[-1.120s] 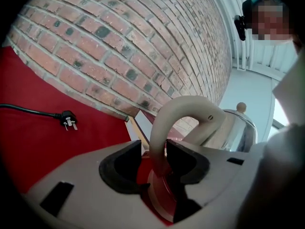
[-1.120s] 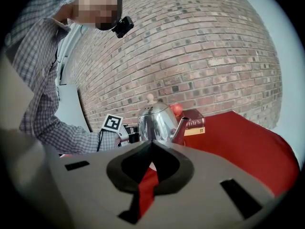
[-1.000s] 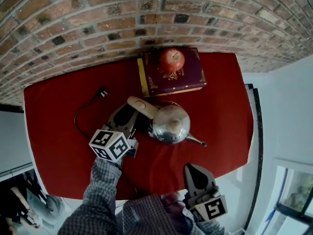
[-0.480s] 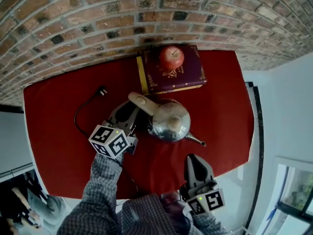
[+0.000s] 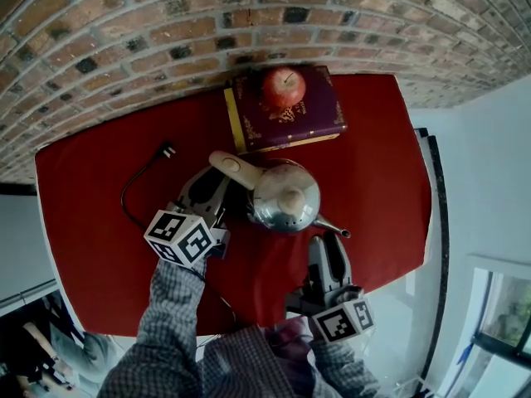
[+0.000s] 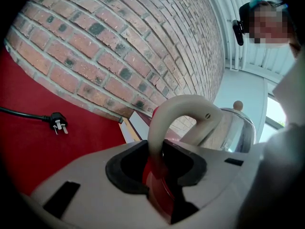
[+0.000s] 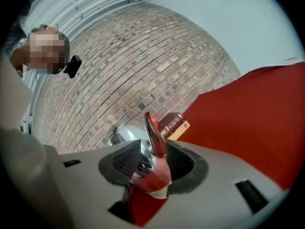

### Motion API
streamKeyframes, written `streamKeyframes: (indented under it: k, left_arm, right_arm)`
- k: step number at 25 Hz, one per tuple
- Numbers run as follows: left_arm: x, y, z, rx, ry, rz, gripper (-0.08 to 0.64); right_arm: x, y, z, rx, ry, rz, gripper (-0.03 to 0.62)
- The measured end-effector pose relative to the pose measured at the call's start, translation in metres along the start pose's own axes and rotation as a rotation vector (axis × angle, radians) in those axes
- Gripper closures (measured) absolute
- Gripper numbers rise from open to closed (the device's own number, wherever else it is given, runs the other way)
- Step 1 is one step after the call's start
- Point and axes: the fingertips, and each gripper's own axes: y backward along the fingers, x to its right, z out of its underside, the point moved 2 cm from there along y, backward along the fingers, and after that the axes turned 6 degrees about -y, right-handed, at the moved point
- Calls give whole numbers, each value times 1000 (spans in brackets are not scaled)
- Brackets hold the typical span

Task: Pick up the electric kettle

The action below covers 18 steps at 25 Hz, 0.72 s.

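A shiny steel electric kettle (image 5: pixel 286 196) with a cream handle (image 5: pixel 235 169) stands mid-table on the red cloth (image 5: pixel 91 222). My left gripper (image 5: pixel 222 193) is shut on that handle; the cream handle (image 6: pixel 183 109) arches up from between the black pads at my left gripper (image 6: pixel 157 163). The kettle's spout (image 5: pixel 332 227) points toward the front right. My right gripper (image 5: pixel 329 243) sits just in front of it and its jaws are opening. The spout (image 7: pixel 155 132) stands between them at my right gripper (image 7: pixel 152 159), and the pads do not press on it.
A dark red book (image 5: pixel 319 114) with a red apple (image 5: pixel 284 87) on top lies behind the kettle, against the brick wall (image 5: pixel 166 31). The kettle's black cord ends in a plug (image 5: pixel 166 150) at the left. The table's right edge (image 5: pixel 421 214) is close to my right gripper.
My right gripper moved up the frame to the spout, rolled over, and its jaws went from shut to open around it. My left gripper stayed at the handle.
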Motion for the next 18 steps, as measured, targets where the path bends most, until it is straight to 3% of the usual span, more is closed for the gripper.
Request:
streamKeyframes:
  k: [8, 18]
  left_arm:
    - [1, 10, 3, 3, 25, -22, 449]
    - [3, 21, 7, 2, 25, -29, 449]
  right_arm:
    - [6, -20, -7, 90, -70, 9, 440]
    - [12, -35, -16, 116, -33, -9, 448]
